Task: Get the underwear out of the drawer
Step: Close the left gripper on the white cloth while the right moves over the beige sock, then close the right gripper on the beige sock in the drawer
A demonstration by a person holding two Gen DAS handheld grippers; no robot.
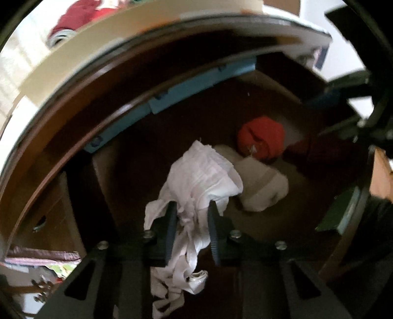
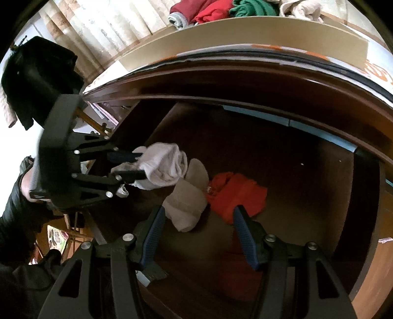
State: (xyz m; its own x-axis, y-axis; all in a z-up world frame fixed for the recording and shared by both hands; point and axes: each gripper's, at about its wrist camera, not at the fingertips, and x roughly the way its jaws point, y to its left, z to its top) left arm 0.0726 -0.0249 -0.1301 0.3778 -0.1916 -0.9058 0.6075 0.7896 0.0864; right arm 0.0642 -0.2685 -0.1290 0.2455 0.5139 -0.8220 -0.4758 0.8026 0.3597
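My left gripper (image 1: 192, 207) is shut on white underwear (image 1: 201, 171) and holds it above the open dark wooden drawer (image 1: 265, 93); the cloth hangs down between the fingers. In the right wrist view the left gripper (image 2: 140, 164) shows at the left with the white underwear (image 2: 164, 166) bunched at its tips. A cream folded garment (image 2: 189, 196) and a red garment (image 2: 238, 193) lie on the drawer floor. They also show in the left wrist view: the cream one (image 1: 262, 184), the red one (image 1: 260, 137). My right gripper (image 2: 197, 212) is open and empty above the drawer.
A cream box (image 2: 258, 36) sits on top of the dresser with red, green and beige clothes (image 2: 221, 9) behind it. A blue strip (image 1: 172, 95) runs along the drawer's back. A curtain (image 2: 98, 32) hangs at the back left.
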